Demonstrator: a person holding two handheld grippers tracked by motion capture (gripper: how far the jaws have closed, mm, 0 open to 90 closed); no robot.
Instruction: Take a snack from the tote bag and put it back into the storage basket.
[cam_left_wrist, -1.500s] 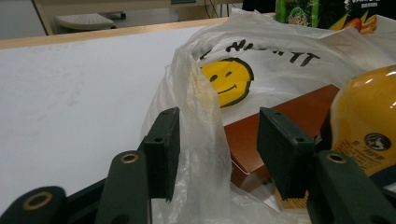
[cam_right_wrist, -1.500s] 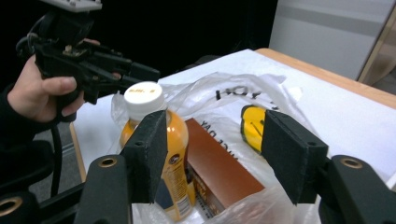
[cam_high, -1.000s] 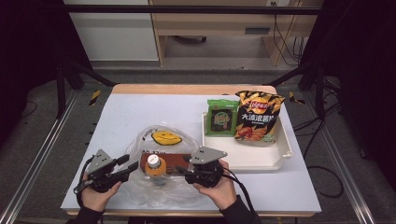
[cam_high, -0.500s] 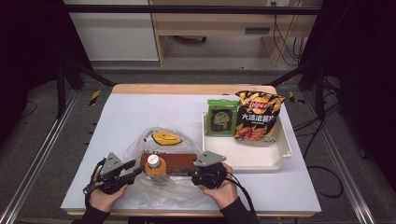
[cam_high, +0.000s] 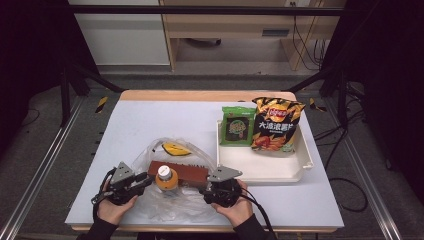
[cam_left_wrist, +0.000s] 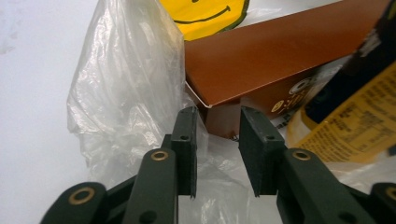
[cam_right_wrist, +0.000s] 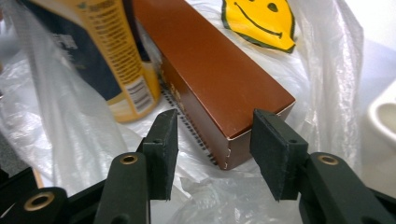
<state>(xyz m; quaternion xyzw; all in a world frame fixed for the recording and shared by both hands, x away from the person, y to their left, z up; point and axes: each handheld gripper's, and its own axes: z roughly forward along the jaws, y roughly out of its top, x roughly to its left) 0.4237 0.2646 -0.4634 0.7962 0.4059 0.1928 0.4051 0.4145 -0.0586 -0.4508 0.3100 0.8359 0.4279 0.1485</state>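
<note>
A clear plastic bag (cam_high: 165, 200) with a yellow smiley print (cam_high: 175, 149) lies near the front of the table. In it are a long brown box (cam_high: 187, 172) and a bottle (cam_high: 166, 179) with a white cap and orange label. My left gripper (cam_high: 146, 180) is at the bag's left side. Its jaws have just been closing, with a gap left and crumpled bag film (cam_left_wrist: 219, 154) between them, close to the box's end (cam_left_wrist: 224, 123). My right gripper (cam_high: 207, 184) is at the box's right end. Its jaws have just been opening and stand either side of the box corner (cam_right_wrist: 233, 149).
A white tray (cam_high: 260, 175) at the right holds a green packet (cam_high: 237, 126) and a chips bag (cam_high: 274, 125). The table's front edge is just behind both hands. The far half of the table (cam_high: 165, 115) is bare white surface.
Both grippers have come down a little onto the bag. The left one has shifted right, toward the bottle. The bag's film has settled around the box.
</note>
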